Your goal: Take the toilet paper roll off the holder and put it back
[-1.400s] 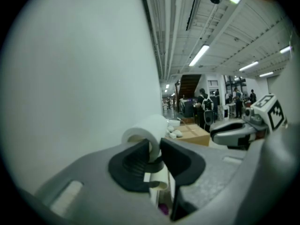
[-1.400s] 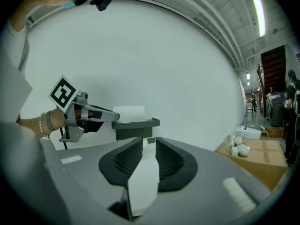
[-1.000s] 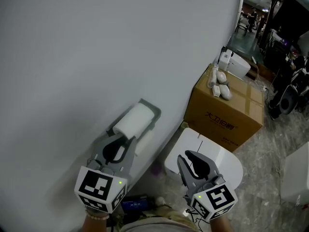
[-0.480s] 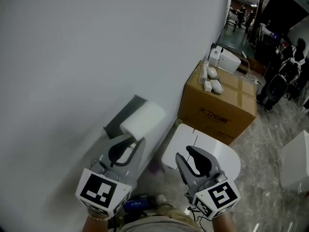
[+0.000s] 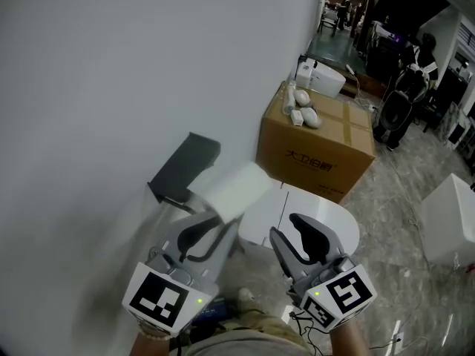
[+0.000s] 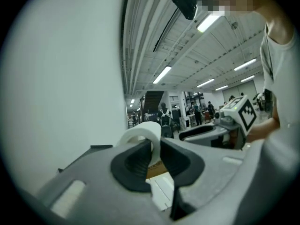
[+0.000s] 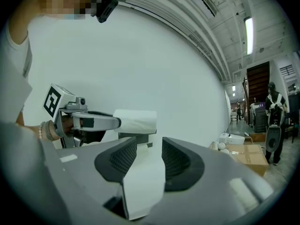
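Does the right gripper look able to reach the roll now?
Probably yes: the left gripper holds the roll clear of the holder, with open space to the right gripper, whose empty jaws are opening.

Holder (image 5: pixel 185 169) on wall (image 5: pixel 111 65); roll (image 5: pixel 236 189) just R of it; box (image 5: pixel 315 154) behind toilet (image 5: pixel 319 217).

A pale wall (image 5: pixel 111 65) fills the left and upper frame. Right of centre, a brown cardboard box (image 5: pixel 315 150) stands beside it on the marbled floor (image 5: pixel 415 288) — small white objects (image 5: pixel 303 111) lie on its top. Just below the box sits a white toilet lid (image 5: pixel 304 199). At the upper right, a person (image 5: pixel 412 61) stands — far off.
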`<action>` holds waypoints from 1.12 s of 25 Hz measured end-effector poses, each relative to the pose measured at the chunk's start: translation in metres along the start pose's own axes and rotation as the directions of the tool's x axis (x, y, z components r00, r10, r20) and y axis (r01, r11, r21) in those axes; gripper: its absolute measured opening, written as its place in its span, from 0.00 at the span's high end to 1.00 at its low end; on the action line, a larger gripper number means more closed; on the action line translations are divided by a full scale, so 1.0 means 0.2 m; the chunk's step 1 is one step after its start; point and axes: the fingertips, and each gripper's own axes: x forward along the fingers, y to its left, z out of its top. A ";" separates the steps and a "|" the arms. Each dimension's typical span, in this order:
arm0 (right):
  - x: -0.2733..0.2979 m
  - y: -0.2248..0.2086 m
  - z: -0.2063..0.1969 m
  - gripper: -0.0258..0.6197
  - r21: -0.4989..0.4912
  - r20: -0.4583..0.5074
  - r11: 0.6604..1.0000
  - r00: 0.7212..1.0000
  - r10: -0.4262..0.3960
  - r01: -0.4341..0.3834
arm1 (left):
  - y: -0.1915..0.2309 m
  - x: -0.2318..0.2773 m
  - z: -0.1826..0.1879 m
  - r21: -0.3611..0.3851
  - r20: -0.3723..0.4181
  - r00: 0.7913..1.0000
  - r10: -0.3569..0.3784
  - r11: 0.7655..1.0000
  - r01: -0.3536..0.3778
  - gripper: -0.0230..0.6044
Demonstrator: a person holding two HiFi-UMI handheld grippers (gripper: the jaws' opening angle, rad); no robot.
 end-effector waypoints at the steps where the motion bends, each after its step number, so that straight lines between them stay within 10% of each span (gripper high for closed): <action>1: -0.02 0.00 -0.01 0.72 0.002 0.002 1.000 1.000 -0.009 0.009 | -0.02 0.00 -0.01 -0.002 0.000 1.000 -0.015 1.000 0.015 0.88; 28: -0.38 0.22 -0.27 0.65 0.050 -0.083 0.997 0.995 0.063 -0.059 | -0.58 -0.22 -0.30 -0.041 -0.040 0.945 -0.325 0.945 0.324 0.88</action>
